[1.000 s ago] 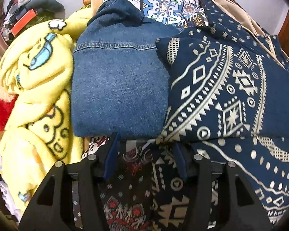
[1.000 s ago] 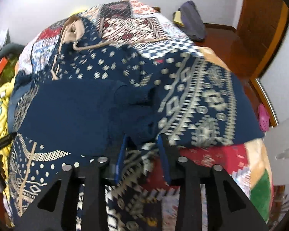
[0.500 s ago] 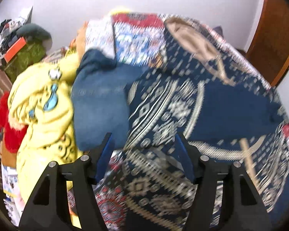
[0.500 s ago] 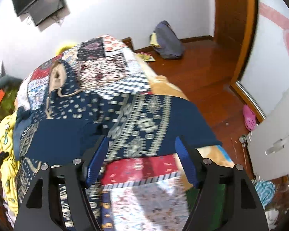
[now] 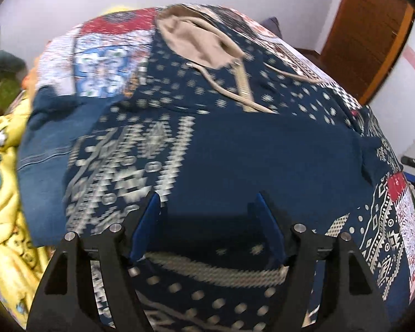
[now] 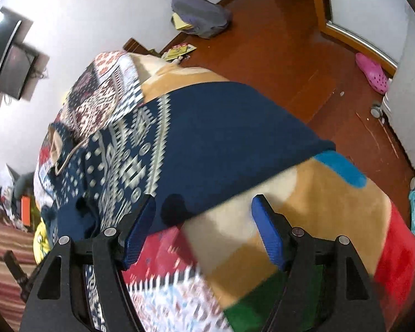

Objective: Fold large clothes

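A: Listing the navy hoodie [image 5: 262, 149]: spread on the bed [image 6: 304, 210], hood away from us, directly under our left hand-held gripper [image 5: 207, 221].

B: We note both hand-held grippers gaping, jaws just widened, nothing between; the right hand-held gripper [image 6: 204, 227] hangs over its sleeve edge.
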{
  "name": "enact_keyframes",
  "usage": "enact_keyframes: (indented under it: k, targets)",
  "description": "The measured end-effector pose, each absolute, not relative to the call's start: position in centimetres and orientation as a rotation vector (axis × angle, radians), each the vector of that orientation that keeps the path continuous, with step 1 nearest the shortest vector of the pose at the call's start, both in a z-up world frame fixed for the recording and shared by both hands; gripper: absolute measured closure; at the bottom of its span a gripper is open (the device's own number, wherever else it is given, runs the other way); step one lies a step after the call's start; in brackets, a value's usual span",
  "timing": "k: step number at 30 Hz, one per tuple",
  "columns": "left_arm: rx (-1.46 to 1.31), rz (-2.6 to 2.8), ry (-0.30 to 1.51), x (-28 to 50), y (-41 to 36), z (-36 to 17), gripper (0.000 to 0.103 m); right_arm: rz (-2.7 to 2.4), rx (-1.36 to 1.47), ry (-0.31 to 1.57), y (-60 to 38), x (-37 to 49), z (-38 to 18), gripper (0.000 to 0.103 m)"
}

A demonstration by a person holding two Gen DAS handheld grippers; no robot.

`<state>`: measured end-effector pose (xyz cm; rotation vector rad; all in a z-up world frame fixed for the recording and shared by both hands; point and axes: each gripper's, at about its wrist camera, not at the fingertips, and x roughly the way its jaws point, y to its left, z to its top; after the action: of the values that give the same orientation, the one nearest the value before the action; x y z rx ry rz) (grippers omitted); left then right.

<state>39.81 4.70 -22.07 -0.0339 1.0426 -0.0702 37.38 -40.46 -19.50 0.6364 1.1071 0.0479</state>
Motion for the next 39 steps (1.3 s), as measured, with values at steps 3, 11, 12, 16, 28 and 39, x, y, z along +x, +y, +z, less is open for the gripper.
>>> enact_keyframes:
  k: [3,11,12,16,28,39]
  targets:
    - [-0.017,-0.062,1.047,40.9,3.4,-22.8,0.033,0.038,0.634,1.109,-40.4,38.7,-20.2,0.032]
    - [-0.001,-0.056,1.036,41.5,2.7,-23.3,0.033,-0.074,0.631,1.060,-40.6,41.8,-20.7,0.044]
    - [0.009,-0.044,1.033,41.3,2.8,-23.3,0.033,-0.090,0.613,1.054,-40.5,42.0,-20.5,0.055]
    - [0.033,0.021,0.991,40.3,3.8,-22.4,0.033,-0.153,0.501,1.013,-39.9,42.1,-18.4,0.094]
    - [-0.029,0.038,0.906,35.7,7.3,-18.4,0.033,-0.012,0.328,0.691,-34.7,37.3,-4.0,0.096]
    - [0.001,0.003,0.834,31.0,9.6,-15.9,0.033,0.358,0.112,0.672,-18.8,37.2,-1.3,0.095]
